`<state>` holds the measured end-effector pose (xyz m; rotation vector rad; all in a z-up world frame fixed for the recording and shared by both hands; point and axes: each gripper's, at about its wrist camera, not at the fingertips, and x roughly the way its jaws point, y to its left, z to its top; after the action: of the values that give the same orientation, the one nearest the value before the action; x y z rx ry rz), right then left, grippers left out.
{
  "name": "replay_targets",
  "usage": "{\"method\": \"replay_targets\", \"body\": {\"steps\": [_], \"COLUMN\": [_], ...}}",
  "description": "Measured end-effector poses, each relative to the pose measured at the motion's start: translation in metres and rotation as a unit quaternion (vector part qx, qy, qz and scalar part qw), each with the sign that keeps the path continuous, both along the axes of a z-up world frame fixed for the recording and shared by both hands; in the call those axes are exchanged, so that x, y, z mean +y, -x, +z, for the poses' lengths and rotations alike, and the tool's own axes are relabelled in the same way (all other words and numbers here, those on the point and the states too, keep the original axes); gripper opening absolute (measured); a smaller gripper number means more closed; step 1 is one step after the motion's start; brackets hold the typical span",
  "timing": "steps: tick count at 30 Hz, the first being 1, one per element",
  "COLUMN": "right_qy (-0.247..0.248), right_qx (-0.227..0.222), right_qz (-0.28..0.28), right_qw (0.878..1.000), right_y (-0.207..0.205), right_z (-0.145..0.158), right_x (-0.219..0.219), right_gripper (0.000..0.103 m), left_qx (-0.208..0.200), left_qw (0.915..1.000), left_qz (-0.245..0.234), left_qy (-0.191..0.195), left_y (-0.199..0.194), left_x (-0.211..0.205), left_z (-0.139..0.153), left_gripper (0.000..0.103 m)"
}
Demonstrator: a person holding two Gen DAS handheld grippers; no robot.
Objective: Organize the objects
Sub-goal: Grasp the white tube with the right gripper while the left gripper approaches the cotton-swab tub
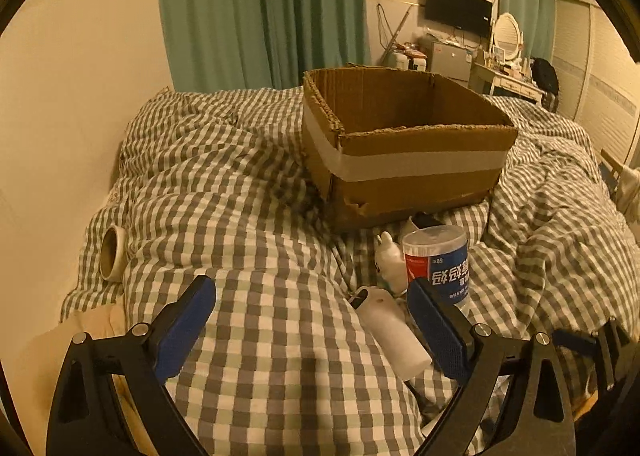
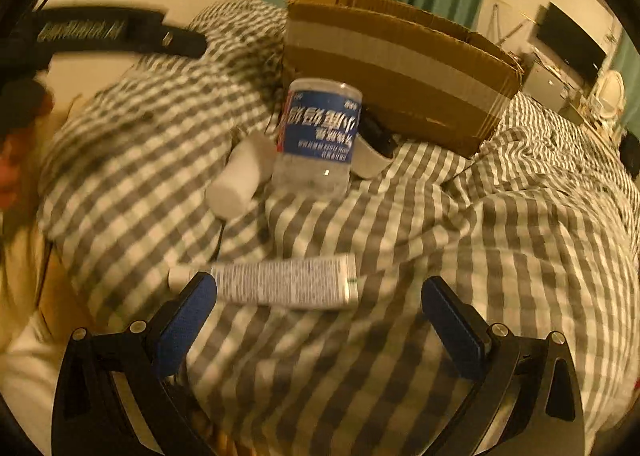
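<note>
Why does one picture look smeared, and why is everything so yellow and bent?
Right wrist view: motion blur smears the tube and checked bedding. Left wrist view: sharper, the cardboard box crisp. Both: warm dim indoor light, fisheye curving the edges.
</note>
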<state>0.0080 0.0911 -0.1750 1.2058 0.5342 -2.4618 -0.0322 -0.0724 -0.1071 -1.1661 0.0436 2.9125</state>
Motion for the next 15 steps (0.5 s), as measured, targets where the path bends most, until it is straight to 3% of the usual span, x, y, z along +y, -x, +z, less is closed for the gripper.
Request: {"method": "replay_targets", "body": {"steps": [4, 11, 15], "right_qy": [-0.053, -0.073, -0.052], "right_qx": [-0.005, 0.027, -0.003], "right_qz": [0.023, 0.071, 0.111], "right_qw": [0.998, 0.994, 0.992], "right_y": [-0.004, 0.019, 0.027], "right_z": [-0.015, -0.026, -0.037], "right_x": [-0.012, -0.05, -0.066], "right_gripper": [0.103, 0.1, 0.069], "left_qx": [0.0, -0.008, -0.02], "left_qw": [0.9999, 0.9997, 0.9989], "left_qz": [-0.005, 0.004, 0.017], "left_qy": [-0.011, -0.024, -0.038], "left_y": [-0.001, 0.002, 0.006], "left_x": [-0.002, -0.011, -0.018], "left_z": [0.0, -0.005, -0.012], "left_gripper": [0.098, 0.098, 0.098]}}
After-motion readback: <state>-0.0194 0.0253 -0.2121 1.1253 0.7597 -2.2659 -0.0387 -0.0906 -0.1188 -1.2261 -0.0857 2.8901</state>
